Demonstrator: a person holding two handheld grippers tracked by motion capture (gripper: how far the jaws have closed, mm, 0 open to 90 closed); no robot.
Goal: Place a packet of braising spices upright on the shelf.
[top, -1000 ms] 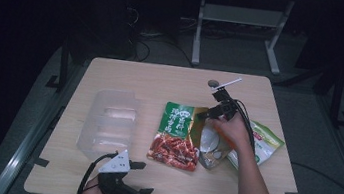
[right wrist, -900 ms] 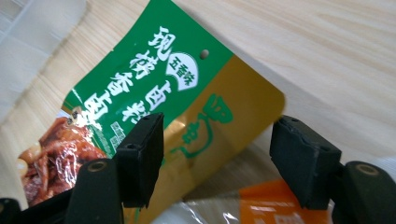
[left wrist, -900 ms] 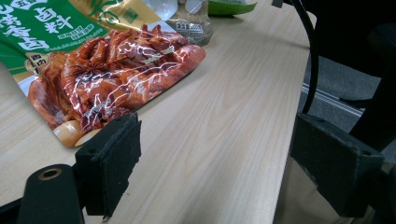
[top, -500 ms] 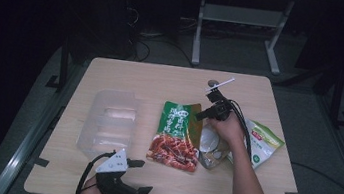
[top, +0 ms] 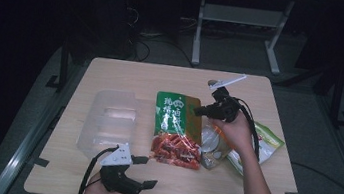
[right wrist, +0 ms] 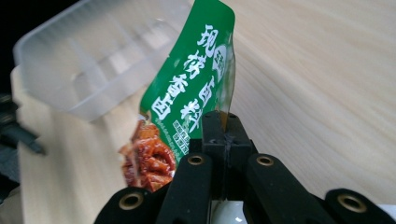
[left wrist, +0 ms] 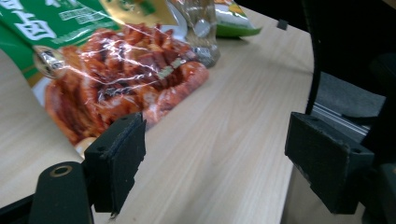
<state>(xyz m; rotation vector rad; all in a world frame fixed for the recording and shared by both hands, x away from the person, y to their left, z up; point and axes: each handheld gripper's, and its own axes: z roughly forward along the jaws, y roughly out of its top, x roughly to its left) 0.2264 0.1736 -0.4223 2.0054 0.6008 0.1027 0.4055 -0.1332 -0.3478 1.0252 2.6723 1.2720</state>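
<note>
Clear plastic container (top: 108, 121) sits at table's (top: 280, 98) left side, open side up. Left gripper (top: 146, 172) rests at the near table edge, jaws spread wide, nothing between them; the left gripper view has the snack pack just ahead of its jaws. Green-and-red snack pack (top: 176, 128) lies mid-table, just right of the container. Right gripper (top: 199, 112) has just been closing, jaws now clamped on the pack's right edge (right wrist: 219, 93), that edge lifted off the table. More snack bags (top: 259, 144) lie right of it, under the right hand (top: 236, 130).
</note>
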